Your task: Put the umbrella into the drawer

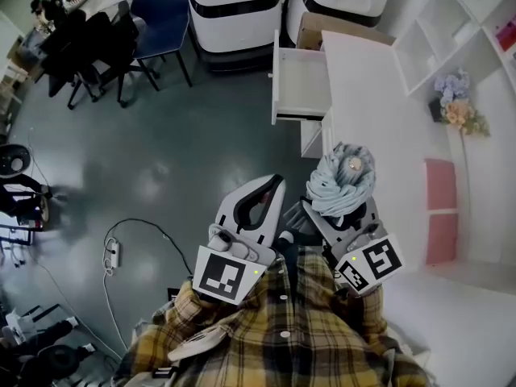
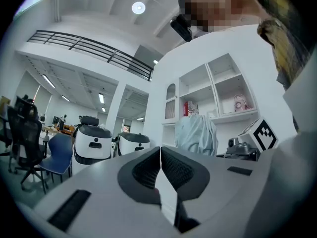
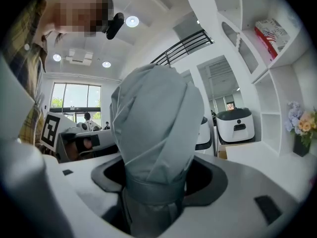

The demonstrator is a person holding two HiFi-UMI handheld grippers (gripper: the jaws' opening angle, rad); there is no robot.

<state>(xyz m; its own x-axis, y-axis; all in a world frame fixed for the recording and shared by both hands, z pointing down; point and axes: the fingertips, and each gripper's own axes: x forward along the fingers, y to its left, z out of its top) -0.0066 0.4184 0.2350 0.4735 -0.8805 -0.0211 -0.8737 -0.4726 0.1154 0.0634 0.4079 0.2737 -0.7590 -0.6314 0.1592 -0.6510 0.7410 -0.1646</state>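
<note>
Right gripper (image 3: 157, 185) has its jaws spread wide and clamped on the folded umbrella (image 3: 156, 118). It's pale grey-blue fabric, gripped low where a darker band wraps it, with the fat bunched part sticking out past the jaws. Left gripper (image 2: 161, 170) is pressed fully together with nothing in it, riding just beside the right one. Both sit close in front of the person's plaid shirt (image 1: 282, 337).

The drawer (image 1: 300, 83) is pulled out of the white desk (image 1: 363, 71), looks empty, and is well apart from the umbrella, up ahead.

What I'd worry about: the grip is on soft fabric near one end, so the bundle could sag or slide out on the way over. The bulgy end could also catch on the drawer's rim if it comes in crooked — and the left one, shut like that, can't steady anything.
</note>
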